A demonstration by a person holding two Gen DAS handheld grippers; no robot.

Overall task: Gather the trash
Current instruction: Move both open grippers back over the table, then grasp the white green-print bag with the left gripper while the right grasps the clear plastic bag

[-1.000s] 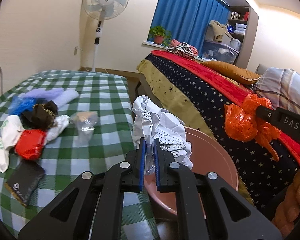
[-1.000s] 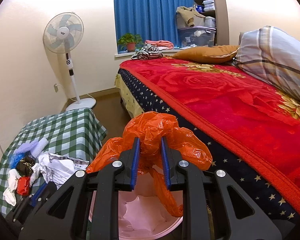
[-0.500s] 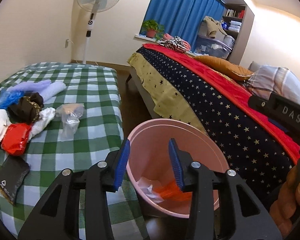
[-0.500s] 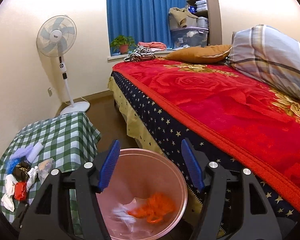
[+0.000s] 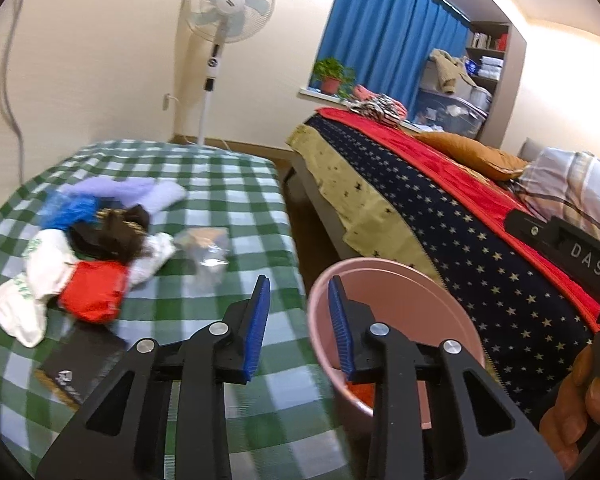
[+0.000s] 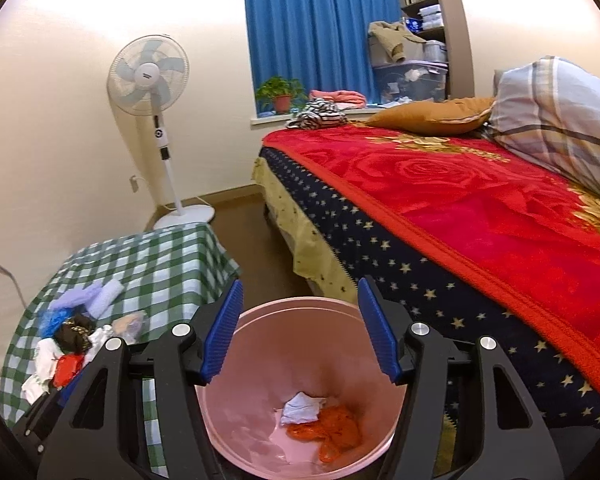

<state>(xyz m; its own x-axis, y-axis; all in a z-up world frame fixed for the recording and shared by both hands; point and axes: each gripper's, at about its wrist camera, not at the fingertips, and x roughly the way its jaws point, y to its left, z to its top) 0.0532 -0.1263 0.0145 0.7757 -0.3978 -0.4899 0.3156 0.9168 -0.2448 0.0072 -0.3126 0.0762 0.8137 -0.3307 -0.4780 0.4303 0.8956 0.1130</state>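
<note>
The right gripper [image 6: 300, 326] hangs over the pink bin [image 6: 342, 305], its blue pads wide apart with nothing between them, though the jaws have just been closing a little; in the bin's bottom lie crumpled white paper [image 6: 302, 407] and an orange bag [image 6: 332, 429], touching each other. The left gripper [image 5: 299, 325] sits over the near right edge of the checked table [image 5: 220, 184], its right finger in front of the bin's [image 5: 384, 270] rim; its jaws have also just been narrowing, yet still stand apart and empty. More trash lies on the table's left side: a red packet [image 5: 94, 294], white bags [image 5: 36, 284], a dark bundle [image 5: 112, 232], lilac cloth [image 5: 140, 194], blue plastic [image 5: 66, 210], a clear wrapper [image 5: 208, 246] just right of the heap, and a black pouch [image 5: 80, 360] nearest. The bin stands on the floor between table and bed [image 6: 480, 216]; a fan [image 6: 150, 76] stands far by the wall. A hand [image 5: 580, 408] holding the right gripper shows at the left view's right edge.
</note>
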